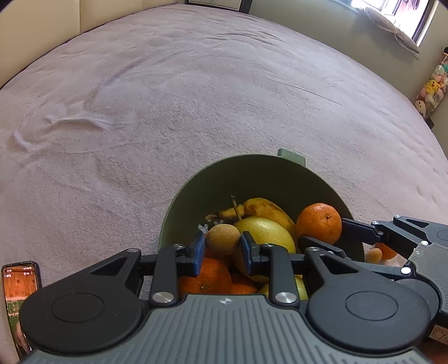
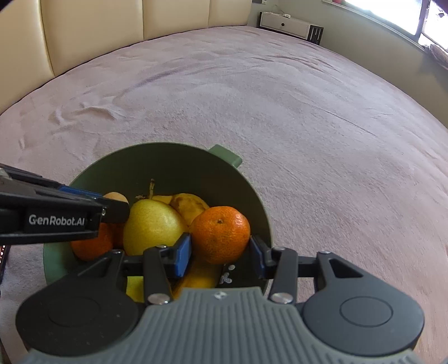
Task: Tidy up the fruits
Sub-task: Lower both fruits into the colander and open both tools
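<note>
1. Nearest the lens in each wrist view, a ribbed grey gripper body is seen, angled steeply down over the fruit.
2. Behind everything, a mauve bedspread (image 1: pixel 173 92) is spread wide, with a cream padded headboard (image 2: pixel 92 30) at the far edge.
3. On the bedspread a green bowl (image 1: pixel 252 176) is set, with a tab handle on its far rim; the collected fruit is held in it.
4. Inside the bowl a yellow pear (image 1: pixel 268 232) is seen in the middle, with a banana (image 1: pixel 268 208) behind it and oranges (image 1: pixel 210 274) at the near side.
5. The left gripper (image 1: pixel 223 243) is clamped on a small tan fruit (image 1: pixel 222 239), pinched between its blue pads above the bowl's near left.
6. The right gripper (image 2: pixel 221 252) is clamped on a mandarin (image 2: pixel 221 233), held over the bowl's right side, beside the pear.
7. Only in the left view, a phone (image 1: pixel 19 296) with a lit screen is shown at the near left, plush toys (image 1: pixel 432 86) at the far right, and a second tan fruit (image 1: pixel 374 255) outside the bowl beneath the right gripper's fingers.
8. Only in the right view, a white cabinet (image 2: pixel 285 23) is shown against the far wall, and the left gripper's side lettering is read; most of the tan fruit is blocked by that finger.
</note>
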`<state>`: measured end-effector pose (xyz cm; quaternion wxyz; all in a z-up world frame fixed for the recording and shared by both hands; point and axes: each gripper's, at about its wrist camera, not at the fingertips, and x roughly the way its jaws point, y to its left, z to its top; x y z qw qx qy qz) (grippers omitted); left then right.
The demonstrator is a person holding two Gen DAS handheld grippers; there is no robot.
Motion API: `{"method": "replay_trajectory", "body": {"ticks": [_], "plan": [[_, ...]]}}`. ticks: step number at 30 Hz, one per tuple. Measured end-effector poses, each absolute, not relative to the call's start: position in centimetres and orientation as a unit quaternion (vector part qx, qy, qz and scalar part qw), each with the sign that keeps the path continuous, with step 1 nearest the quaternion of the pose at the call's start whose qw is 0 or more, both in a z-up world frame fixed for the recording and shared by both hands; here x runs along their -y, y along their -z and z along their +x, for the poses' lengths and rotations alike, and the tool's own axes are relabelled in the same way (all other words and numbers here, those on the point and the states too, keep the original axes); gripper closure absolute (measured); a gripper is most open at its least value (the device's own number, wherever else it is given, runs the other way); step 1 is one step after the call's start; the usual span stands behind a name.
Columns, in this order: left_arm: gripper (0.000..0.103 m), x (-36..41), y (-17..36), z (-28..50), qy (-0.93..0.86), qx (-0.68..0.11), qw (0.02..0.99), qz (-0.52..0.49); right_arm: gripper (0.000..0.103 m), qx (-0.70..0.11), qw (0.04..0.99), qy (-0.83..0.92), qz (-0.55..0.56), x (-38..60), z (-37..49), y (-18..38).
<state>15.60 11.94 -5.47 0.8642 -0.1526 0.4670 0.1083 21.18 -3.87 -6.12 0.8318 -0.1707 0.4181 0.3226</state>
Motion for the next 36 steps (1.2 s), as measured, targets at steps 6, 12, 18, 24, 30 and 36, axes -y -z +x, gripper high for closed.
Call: {"method": "replay_trajectory", "body": {"ticks": [6, 12, 18, 24, 30, 36], "plan": [[0.072, -12.0, 5.7, 15.8, -0.116, -0.469, 0.863, -0.148, 0.06, -0.417, 0.83, -0.32, -0.187, 3.6, 21.2, 6.9], [0.067, -11.9, 5.7, 15.8, -0.123, -0.471, 0.861, -0.144, 0.06, -0.415, 0.831, -0.318, -0.192, 3.5, 21.1, 6.8], [0.054, -11.8, 5.4, 15.8, -0.132, -0.475, 0.859, -0.139, 0.058, -0.418, 0.83, -0.314, -0.195, 3.3, 21.0, 6.7], [0.032, -11.4, 4.6, 15.7, -0.127, -0.469, 0.863, -0.136, 0.05, -0.413, 0.834, -0.313, -0.192, 3.2, 20.9, 5.9], [0.03, -10.6, 3.4, 15.5, -0.124, -0.464, 0.869, -0.121, 0.042, -0.389, 0.846, -0.306, -0.197, 3.3, 20.0, 4.2], [0.028, -10.1, 1.6, 15.0, -0.112, -0.432, 0.886, -0.123, 0.042, -0.375, 0.86, -0.292, -0.183, 4.8, 19.2, 2.4]]}}
